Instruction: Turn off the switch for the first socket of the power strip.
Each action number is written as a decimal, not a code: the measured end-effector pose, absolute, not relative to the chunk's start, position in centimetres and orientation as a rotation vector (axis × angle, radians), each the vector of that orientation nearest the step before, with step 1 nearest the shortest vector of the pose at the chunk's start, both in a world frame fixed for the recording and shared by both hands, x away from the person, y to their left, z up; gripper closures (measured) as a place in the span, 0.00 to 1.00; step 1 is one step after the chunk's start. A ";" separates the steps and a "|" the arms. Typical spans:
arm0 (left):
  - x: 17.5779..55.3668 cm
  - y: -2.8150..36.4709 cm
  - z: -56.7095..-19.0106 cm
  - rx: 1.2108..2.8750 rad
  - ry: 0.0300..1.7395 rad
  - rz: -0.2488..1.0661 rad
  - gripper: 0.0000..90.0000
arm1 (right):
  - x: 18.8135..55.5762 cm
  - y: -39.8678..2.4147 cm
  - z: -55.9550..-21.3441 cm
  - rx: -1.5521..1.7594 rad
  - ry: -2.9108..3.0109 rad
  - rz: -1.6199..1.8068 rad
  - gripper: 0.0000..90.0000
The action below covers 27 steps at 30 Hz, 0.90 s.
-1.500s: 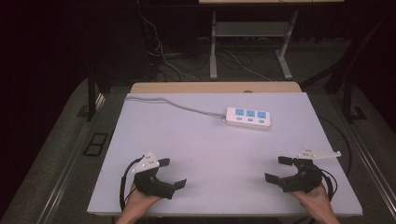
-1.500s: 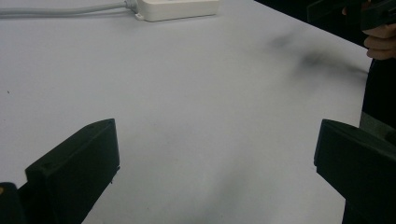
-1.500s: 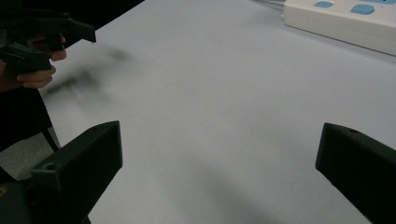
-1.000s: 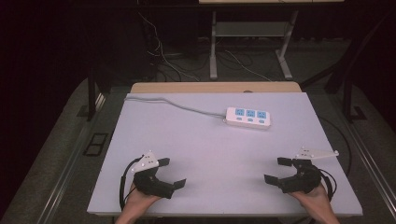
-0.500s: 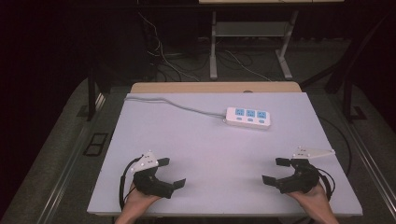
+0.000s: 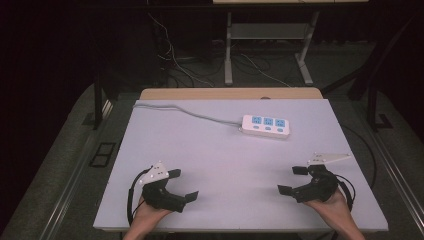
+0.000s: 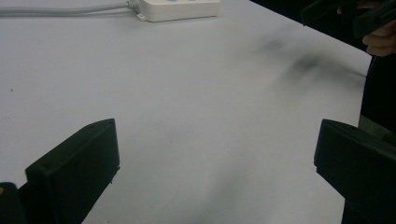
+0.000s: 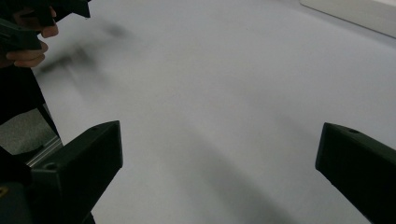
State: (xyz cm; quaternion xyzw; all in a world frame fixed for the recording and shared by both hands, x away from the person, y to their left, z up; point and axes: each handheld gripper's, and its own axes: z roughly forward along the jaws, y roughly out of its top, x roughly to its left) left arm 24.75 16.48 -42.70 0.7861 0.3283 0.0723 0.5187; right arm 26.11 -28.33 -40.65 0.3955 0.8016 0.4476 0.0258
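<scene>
A white power strip (image 6: 266, 126) with blue sockets lies at the back right of the white table (image 6: 225, 165), its grey cable (image 6: 185, 113) running off to the back left. In the left gripper view the strip (image 7: 180, 8) lies at the top edge. My left gripper (image 6: 183, 184) rests near the front left edge, jaws wide apart and empty. Near the front right edge my right gripper (image 6: 293, 179) is open too, holding nothing. Both are far from the strip. The right gripper view shows a corner of the strip (image 8: 355, 13).
A wooden board edge (image 6: 230, 93) runs behind the table. Cables and metal stand legs (image 6: 229, 45) lie on the dark floor beyond. A rail (image 6: 75, 185) runs along the table's left side.
My right gripper has shifted slightly forward and to the right near the front edge. The left gripper and the power strip stay where they were.
</scene>
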 end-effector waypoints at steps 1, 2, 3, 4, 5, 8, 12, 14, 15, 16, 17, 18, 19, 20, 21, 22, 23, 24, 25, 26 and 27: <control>24.8 16.5 -42.7 1.886 0.788 0.174 0.00 | 26.2 -28.2 -40.5 1.225 2.480 1.382 0.00; 24.8 16.5 -42.7 1.885 0.789 0.173 0.00 | 26.4 -28.2 -40.4 1.219 2.484 1.383 0.00; 24.8 16.5 -42.7 1.885 0.789 0.173 0.00 | 26.5 -28.1 -40.3 1.216 2.486 1.383 0.00; 24.8 16.5 -42.7 1.886 0.790 0.173 0.00 | 26.6 -28.0 -40.2 1.209 2.491 1.381 0.00; 24.8 16.5 -42.7 1.886 0.790 0.173 0.00 | 26.8 -27.9 -40.0 1.204 2.496 1.376 0.00; 24.8 16.5 -42.7 1.885 0.792 0.172 0.00 | 27.0 -27.8 -39.8 1.199 2.507 1.375 0.00; 24.8 16.5 -42.7 1.884 0.792 0.171 0.00 | 27.7 -27.4 -39.2 1.183 2.533 1.369 0.00; 24.8 16.5 -42.7 1.885 0.791 0.171 0.00 | 27.9 -27.4 -38.9 1.172 2.537 1.366 0.00; 24.8 16.5 -42.7 1.885 0.791 0.171 0.00 | 28.0 -27.3 -38.8 1.171 2.536 1.368 0.00; 24.8 16.5 -42.7 1.885 0.792 0.170 0.00 | 28.1 -27.3 -38.7 1.166 2.538 1.367 0.00; 24.8 16.5 -42.7 1.884 0.791 0.170 0.00 | 28.2 -27.2 -38.5 1.162 2.540 1.366 0.00; 24.8 16.5 -42.7 1.883 0.792 0.169 0.00 | 28.3 -27.2 -38.5 1.159 2.542 1.364 0.00; 24.8 16.5 -42.7 1.883 0.792 0.169 0.00 | 28.3 -27.2 -38.5 1.159 2.542 1.364 0.00; 24.8 16.5 -42.7 1.883 0.792 0.169 0.00 | 28.6 -27.1 -38.3 1.158 2.544 1.364 0.00; 24.8 16.5 -42.7 1.883 0.792 0.170 0.00 | 28.7 -27.1 -38.2 1.153 2.547 1.361 0.00; 24.8 16.5 -42.7 1.882 0.792 0.170 0.00 | 28.8 -27.0 -38.1 1.158 2.549 1.359 0.00; 24.8 16.5 -42.7 1.882 0.793 0.170 0.00 | 28.9 -27.0 -38.0 1.157 2.549 1.358 0.00; 24.8 16.5 -42.7 1.882 0.793 0.170 0.00 | 29.1 -27.0 -37.9 1.155 2.551 1.358 0.00; 24.8 16.5 -42.7 1.882 0.794 0.168 0.00 | 29.2 -27.0 -37.8 1.155 2.551 1.357 0.00; 24.8 16.5 -42.7 1.882 0.794 0.168 0.00 | 29.4 -27.0 -37.7 1.159 2.552 1.358 0.00; 24.8 16.5 -42.7 1.883 0.793 0.168 0.00 | 29.5 -27.0 -37.6 1.152 2.553 1.359 0.00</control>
